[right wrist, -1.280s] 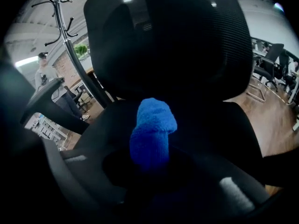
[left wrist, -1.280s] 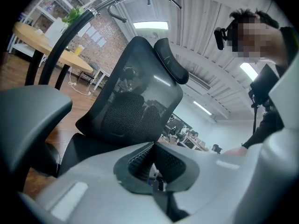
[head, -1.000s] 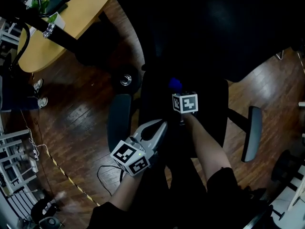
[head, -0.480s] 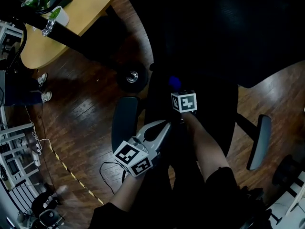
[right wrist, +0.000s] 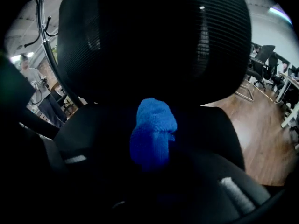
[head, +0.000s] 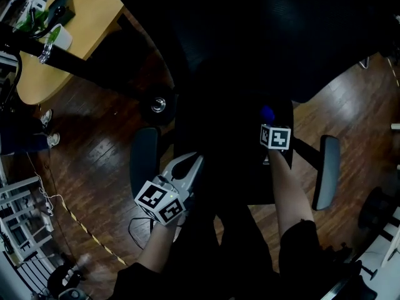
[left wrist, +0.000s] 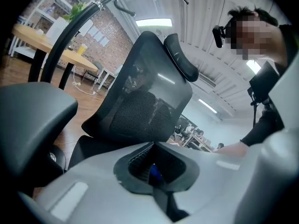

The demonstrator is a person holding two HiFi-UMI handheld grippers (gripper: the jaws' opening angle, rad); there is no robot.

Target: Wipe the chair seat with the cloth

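Observation:
The black chair seat [head: 231,167] fills the middle of the head view, very dark. My right gripper [head: 270,125] is over the seat's right part, shut on the blue cloth [head: 267,113]. In the right gripper view the cloth [right wrist: 153,134] bulges out between the dark jaws of that gripper [right wrist: 152,158], just above the seat [right wrist: 93,129] and in front of the mesh backrest [right wrist: 149,41]. My left gripper [head: 195,161] hovers by the seat's front left edge, shut and holding nothing. In the left gripper view its grey jaws [left wrist: 154,143] meet, with the backrest [left wrist: 149,101] beyond.
Two grey armrests flank the seat, one on the left [head: 144,158] and one on the right [head: 326,170]. A round wooden table [head: 69,36] stands at the far left on the wood floor [head: 94,149]. A chair-base caster [head: 158,104] shows near the seat's back left.
My right gripper has slid to the right across the seat with the blue cloth in it. The left gripper has stayed by the seat's front left edge.

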